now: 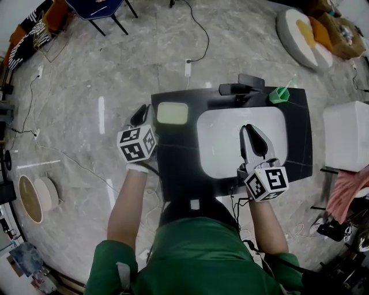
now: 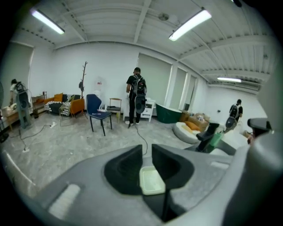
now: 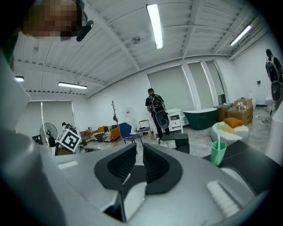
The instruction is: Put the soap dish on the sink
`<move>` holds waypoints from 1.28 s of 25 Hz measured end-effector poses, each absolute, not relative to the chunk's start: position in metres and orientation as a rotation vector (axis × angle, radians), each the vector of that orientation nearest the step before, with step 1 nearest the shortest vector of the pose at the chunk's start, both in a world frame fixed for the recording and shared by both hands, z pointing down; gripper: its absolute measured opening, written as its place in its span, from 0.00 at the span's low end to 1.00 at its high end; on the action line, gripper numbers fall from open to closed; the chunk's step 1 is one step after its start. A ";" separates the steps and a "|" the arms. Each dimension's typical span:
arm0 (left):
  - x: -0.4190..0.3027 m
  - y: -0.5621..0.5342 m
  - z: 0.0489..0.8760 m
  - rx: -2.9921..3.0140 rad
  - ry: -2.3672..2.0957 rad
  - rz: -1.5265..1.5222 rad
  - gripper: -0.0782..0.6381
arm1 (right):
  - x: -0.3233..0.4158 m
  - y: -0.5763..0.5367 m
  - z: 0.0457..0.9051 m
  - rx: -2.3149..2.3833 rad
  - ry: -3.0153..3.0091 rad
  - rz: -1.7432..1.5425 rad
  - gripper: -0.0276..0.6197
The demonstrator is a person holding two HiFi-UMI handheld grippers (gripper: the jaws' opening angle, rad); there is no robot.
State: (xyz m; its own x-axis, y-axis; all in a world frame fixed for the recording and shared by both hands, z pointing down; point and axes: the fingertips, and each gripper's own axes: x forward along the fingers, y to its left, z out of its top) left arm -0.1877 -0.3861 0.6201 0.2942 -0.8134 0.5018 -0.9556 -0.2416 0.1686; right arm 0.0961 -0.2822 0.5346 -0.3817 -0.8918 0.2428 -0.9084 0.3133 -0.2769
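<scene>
A pale green soap dish (image 1: 172,113) lies flat on the black counter (image 1: 179,167), left of the white sink basin (image 1: 219,144). My left gripper (image 1: 141,113) hovers just left of the dish, jaws shut with nothing between them. In the left gripper view the soap dish (image 2: 152,180) shows low behind the left gripper (image 2: 147,150). My right gripper (image 1: 249,130) hangs over the basin, shut and empty. The right gripper view shows the right gripper (image 3: 139,148) with a strip of white basin (image 3: 132,198) below it.
A black faucet (image 1: 242,86) and a green cup (image 1: 281,94) with a toothbrush stand at the counter's back edge. A white box (image 1: 346,135) and pink cloth (image 1: 349,190) sit to the right. Cables, a blue chair (image 1: 95,8) and cushions (image 1: 305,37) lie on the floor.
</scene>
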 end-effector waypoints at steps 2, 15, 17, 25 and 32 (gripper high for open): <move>-0.183 -0.378 0.593 2.190 -1.598 0.415 0.20 | 0.097 -0.282 0.526 1.730 -2.529 0.555 0.12; -0.169 -0.314 0.465 2.360 -1.681 0.216 0.20 | 0.097 -0.271 0.453 1.810 -2.593 0.371 0.12; -0.168 -0.307 0.448 2.384 -1.687 0.204 0.20 | 0.094 -0.269 0.441 1.809 -2.616 0.357 0.12; -0.174 -0.288 0.376 2.471 -1.786 0.129 0.20 | 0.082 -0.266 0.384 1.817 -2.685 0.241 0.12; -0.169 -0.275 0.328 2.538 -1.828 0.022 0.20 | 0.076 -0.263 0.344 1.853 -2.723 0.139 0.12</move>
State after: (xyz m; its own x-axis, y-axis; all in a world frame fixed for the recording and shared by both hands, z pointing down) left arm -0.1694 -0.2750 0.3278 0.3170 -0.9482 0.0197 -0.9484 -0.3170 0.0033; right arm 0.0755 -0.2629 0.3438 -0.3602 -0.9294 -0.0806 -0.9164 0.3687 -0.1559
